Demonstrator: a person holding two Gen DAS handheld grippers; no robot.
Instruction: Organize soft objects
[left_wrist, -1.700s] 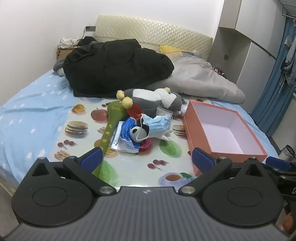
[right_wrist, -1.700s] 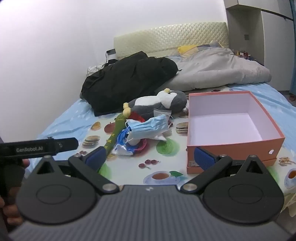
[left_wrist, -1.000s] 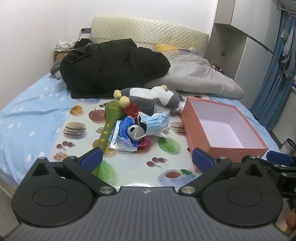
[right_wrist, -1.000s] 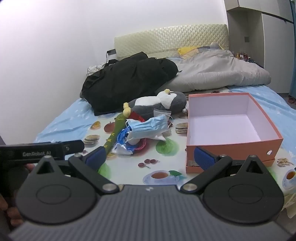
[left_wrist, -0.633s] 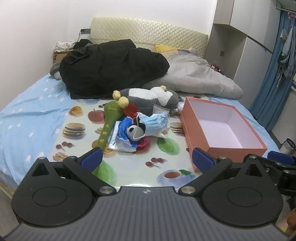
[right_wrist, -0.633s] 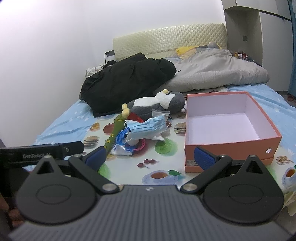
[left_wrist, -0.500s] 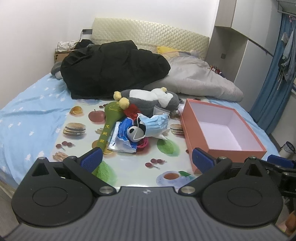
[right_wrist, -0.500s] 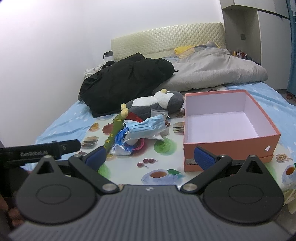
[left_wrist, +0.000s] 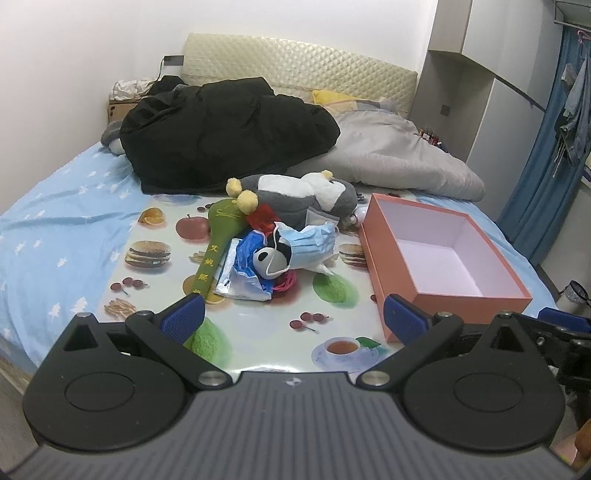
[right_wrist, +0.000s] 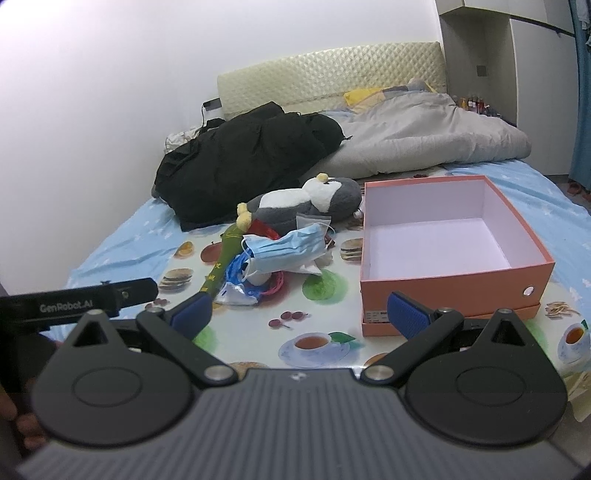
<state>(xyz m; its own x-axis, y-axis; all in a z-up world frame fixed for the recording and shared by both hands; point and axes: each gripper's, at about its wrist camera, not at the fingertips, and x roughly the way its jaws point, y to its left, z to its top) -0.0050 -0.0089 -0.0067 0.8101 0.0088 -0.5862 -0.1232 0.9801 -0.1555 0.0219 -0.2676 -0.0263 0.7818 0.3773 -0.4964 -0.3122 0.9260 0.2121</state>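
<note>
— So, left cam: where's the stuff?
— Pile w/ face mask (left_wrist: 308, 242) mid-mat (left_wrist: 258, 325), box (left_wrist: 443, 254) at right edge. Left gripper (left_wrist: 291, 317) jaws apart, holding nothing; pile dead ahead.
— Right cam?
— Right gripper (right_wrist: 299, 308) also apart, bare. Pile ahead-left, green plush stick (right_wrist: 221, 266) lengthwise toward us. Left's nearer, I'd guess.

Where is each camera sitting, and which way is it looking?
Left wrist view: rides on the left claw, looking forward over the bed at the toy pile, with the orange box to its right; its two open blue-tipped fingers show.
Right wrist view: rides on the right claw, facing the box more squarely; its open fingers show, and the left claw's black bar pokes in at the left.
Both share: the grey plush penguin, blue face mask, box and black coat.
</note>
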